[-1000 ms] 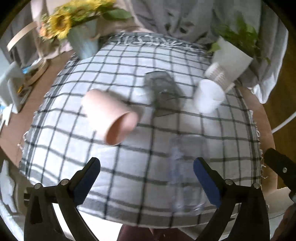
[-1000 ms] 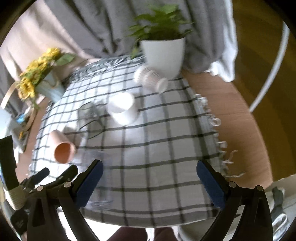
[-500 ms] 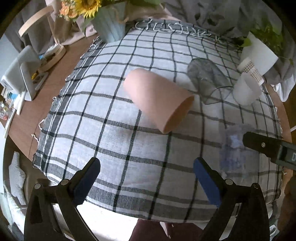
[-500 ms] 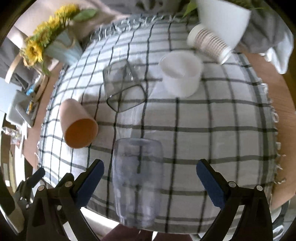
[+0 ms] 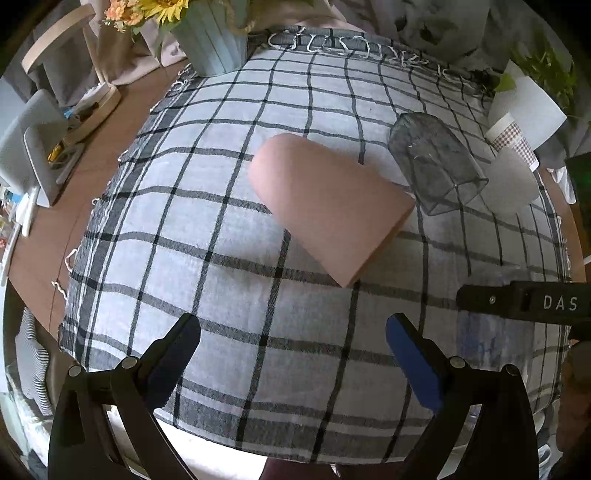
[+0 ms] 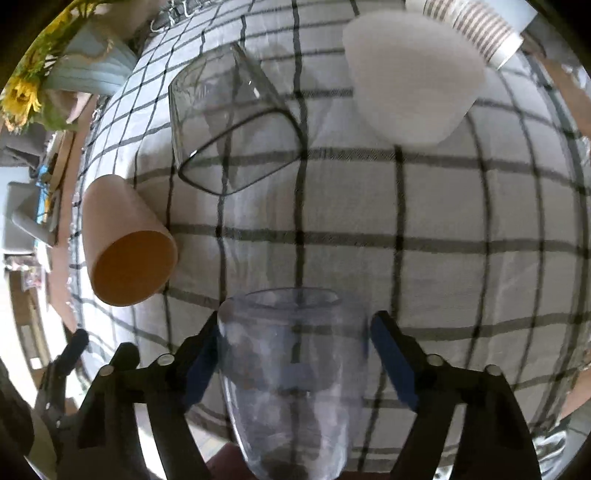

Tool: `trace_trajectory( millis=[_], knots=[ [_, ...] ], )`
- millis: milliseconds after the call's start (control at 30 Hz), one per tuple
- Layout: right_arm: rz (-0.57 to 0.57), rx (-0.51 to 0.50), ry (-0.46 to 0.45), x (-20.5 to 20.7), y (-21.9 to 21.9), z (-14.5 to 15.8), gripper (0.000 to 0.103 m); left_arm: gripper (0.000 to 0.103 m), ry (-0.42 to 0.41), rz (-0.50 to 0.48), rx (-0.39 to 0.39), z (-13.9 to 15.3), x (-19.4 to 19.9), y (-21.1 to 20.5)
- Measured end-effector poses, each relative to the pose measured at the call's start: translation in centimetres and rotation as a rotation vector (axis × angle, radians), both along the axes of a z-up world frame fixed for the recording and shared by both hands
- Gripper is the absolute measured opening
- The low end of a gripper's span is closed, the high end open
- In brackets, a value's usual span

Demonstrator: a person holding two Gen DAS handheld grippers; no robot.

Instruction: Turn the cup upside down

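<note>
A clear plastic cup [image 6: 291, 373] lies on its side on the checked cloth [image 6: 443, 221], its mouth pointing away from the right wrist camera. My right gripper [image 6: 293, 363] is around it, the blue pads [image 6: 393, 363] close against both sides. The same cup [image 5: 476, 343] shows faintly at the right of the left wrist view, under a black finger of the right gripper [image 5: 521, 304]. My left gripper [image 5: 291, 354] is open and empty above the cloth [image 5: 221, 258], short of a pink cup [image 5: 328, 206] lying on its side.
A clear square-mouthed glass [image 6: 229, 125], a white cup [image 6: 413, 81] and a striped paper cup [image 6: 476, 22] lie beyond. The pink cup [image 6: 122, 251] lies at the left. A blue vase with sunflowers [image 5: 210, 37] and a white plant pot [image 5: 528, 107] stand at the back.
My right gripper moved forward onto the clear cup and narrowed around it. My left gripper moved forward and left, closer to the pink cup, and stayed open.
</note>
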State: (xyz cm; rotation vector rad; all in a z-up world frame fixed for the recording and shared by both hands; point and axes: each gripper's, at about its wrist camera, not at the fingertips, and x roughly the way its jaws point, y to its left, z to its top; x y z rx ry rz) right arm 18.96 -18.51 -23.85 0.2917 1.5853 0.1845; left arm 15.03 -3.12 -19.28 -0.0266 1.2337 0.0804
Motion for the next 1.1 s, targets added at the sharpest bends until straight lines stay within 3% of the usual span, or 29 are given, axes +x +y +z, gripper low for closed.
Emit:
trace_trajectory(
  millis=[233, 367, 633, 1100],
  knots=[
    [-0.01, -0.028, -0.069, -0.8, 0.1, 1.8, 0.072, 0.102, -0.035, -0.011, 0.003, 1.1, 0.4, 0.4],
    [-0.012, -0.056, -0.182, -0.7, 0.6, 4.7, 0.072, 0.102, -0.07, -0.016, -0.009, 2.2, 0.6, 0.6],
    [-0.015, -0.139, -0.408, -0.6, 1.4, 9.1, 0.072, 0.102, -0.153, -0.034, 0.058, 3.9, 1.1, 0.7],
    [-0.008, -0.199, -0.369, -0.9, 2.4, 8.6, 0.072, 0.102, -0.15, -0.068, 0.051, 4.0, 1.0, 1.1]
  ],
)
